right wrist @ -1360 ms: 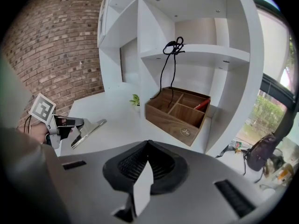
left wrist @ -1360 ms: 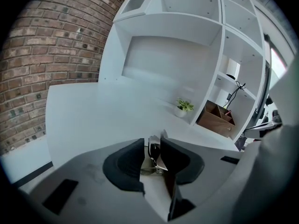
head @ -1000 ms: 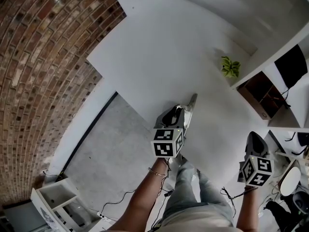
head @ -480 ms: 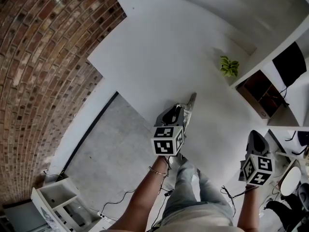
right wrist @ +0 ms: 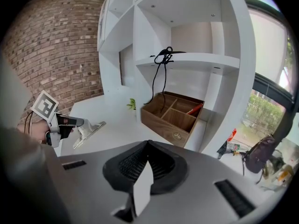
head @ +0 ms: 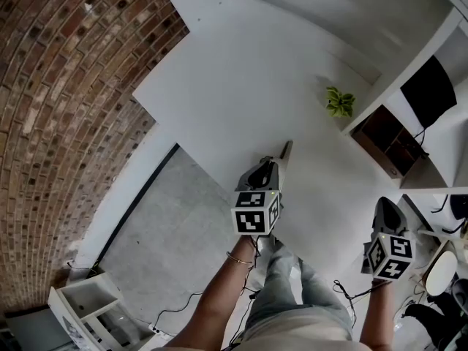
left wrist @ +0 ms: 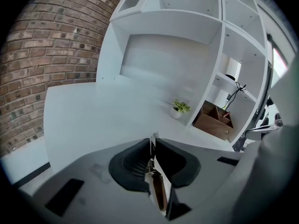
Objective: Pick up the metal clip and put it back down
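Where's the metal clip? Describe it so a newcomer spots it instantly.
Start at the big white desk beside the brick wall. Over its near edge, the left gripper, whose jaws have just been closing, pinches the metal clip between them. It's the only shiny silver piece there, long and narrow, unlike the small green plant farther back.

The table [head: 219, 79] lies bare across the centre and upper left of the head view, leaving open room ahead of the left gripper [head: 287, 148]. At the upper right a small plant [head: 339, 102] stands just beside the shelf unit [head: 409, 57], where a wooden box [head: 385, 141] fills a lower bay. The brick wall [head: 66, 86] closes off the left.
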{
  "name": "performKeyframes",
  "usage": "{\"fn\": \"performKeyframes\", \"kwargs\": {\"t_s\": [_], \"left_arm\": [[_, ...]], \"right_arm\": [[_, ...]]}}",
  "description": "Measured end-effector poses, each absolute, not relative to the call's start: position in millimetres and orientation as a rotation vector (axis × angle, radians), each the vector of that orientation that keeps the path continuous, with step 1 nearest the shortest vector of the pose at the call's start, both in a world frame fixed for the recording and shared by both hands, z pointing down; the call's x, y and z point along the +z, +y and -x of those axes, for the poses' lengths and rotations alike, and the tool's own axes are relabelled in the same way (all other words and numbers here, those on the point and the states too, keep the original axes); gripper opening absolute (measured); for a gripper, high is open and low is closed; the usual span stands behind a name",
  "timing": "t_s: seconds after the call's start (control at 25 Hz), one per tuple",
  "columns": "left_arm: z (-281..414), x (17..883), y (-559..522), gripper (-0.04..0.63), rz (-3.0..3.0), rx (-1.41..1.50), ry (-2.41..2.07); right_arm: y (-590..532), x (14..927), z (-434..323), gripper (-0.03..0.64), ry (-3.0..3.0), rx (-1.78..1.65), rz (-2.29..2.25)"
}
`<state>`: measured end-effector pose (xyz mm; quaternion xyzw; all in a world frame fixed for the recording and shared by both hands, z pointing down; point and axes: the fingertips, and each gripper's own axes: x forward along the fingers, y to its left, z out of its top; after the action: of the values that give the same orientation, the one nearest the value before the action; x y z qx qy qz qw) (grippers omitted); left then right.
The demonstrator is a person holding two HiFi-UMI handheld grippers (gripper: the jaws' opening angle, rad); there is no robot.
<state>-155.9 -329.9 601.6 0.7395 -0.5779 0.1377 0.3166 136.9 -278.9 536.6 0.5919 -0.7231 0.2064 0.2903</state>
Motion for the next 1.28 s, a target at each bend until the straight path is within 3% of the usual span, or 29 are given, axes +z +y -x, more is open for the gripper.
{"fn": "performKeyframes", "kwargs": {"t_s": [1.28], "left_arm": [[110.0,553.9,-311.7,0.015,-1.949,0.327,-1.606]], "right_arm": [[-262.2,497.5,-184.5,0.002,-2.046,0.521,-1.644]]}}
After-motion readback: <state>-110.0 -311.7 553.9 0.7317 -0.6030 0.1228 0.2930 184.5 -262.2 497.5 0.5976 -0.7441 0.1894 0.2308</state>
